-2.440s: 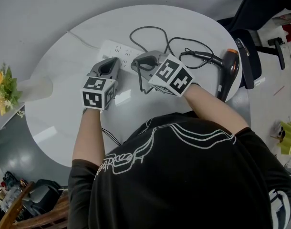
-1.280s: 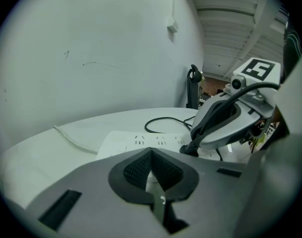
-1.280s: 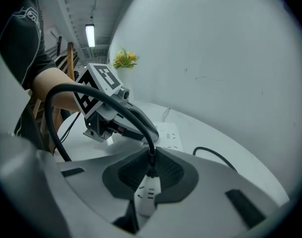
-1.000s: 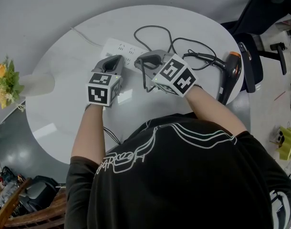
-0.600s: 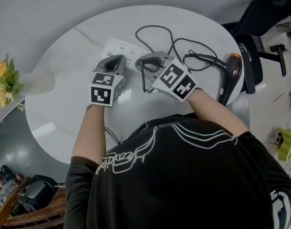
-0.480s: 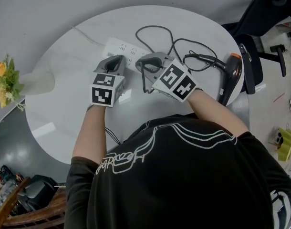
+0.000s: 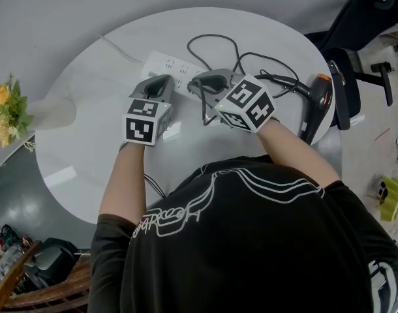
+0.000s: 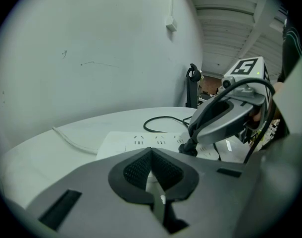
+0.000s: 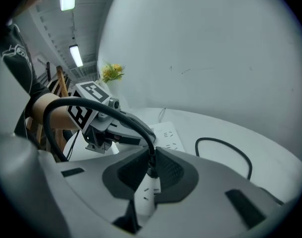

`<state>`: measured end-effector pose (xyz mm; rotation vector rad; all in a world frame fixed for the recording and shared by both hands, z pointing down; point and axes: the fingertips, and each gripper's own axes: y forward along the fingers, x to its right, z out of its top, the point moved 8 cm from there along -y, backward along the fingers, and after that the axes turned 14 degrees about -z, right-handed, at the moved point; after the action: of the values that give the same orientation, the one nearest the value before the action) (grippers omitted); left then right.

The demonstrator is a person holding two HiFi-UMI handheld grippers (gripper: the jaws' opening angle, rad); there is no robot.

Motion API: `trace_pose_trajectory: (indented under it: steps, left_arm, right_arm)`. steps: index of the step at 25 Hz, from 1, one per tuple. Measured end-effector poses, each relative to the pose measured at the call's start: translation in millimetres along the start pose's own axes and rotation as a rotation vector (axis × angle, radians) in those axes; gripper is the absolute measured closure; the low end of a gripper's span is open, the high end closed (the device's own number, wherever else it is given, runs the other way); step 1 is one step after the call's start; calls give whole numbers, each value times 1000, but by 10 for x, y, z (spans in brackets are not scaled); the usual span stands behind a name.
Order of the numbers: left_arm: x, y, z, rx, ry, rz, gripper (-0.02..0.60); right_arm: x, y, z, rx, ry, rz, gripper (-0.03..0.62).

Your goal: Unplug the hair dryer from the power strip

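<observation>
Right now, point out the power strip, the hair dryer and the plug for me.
power strip (image 7: pixel 161 62), head view, on its white socket face.
hair dryer (image 7: pixel 318 98), head view, on its black body.
plug (image 9: pixel 151 168), right gripper view, on its black moulded body.

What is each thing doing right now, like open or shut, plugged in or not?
Hair dryer: lying on the table, nobody holding it.
Plug: gripped, looks still seated in the power strip.
Power strip: flat on the table.
Cord: loose loops.
Right gripper: shut on the plug.
Left gripper: jaws together, tips at the power strip.
</observation>
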<state>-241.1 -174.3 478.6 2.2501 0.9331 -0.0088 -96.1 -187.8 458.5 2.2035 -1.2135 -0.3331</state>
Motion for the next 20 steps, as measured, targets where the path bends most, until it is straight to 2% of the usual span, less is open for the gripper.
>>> trace_pose_trajectory:
  steps: [4,7,9,13,15,18,20]
  left_arm:
    - [3,8,14,-10,-9,-1,578]
    - [8,15,18,-18,-4,5,578]
    - [3,15,15,-17,-5,5,578]
    - [-1,8,18,-18,-4,5,578]
    - [9,13,19,-21,7,11,578]
    - [3,12,17,-20,-6,7,578]
    - [1,15,21,-24,-5,7,578]
  right_arm:
    - [-88,-19,24,1,-128,-30,568]
    - [-109,-24,23,-3,-168,-39,568]
    - [-84,-12,25,-3,-141,-31,568]
    - [9,5,11,-14,4,-10,568]
    - [28,1,7,-14,33,-3,568]
    - [15,-4,14,-13,15,-9,568]
    - [-28,-11,30,-10,-52,-24,568]
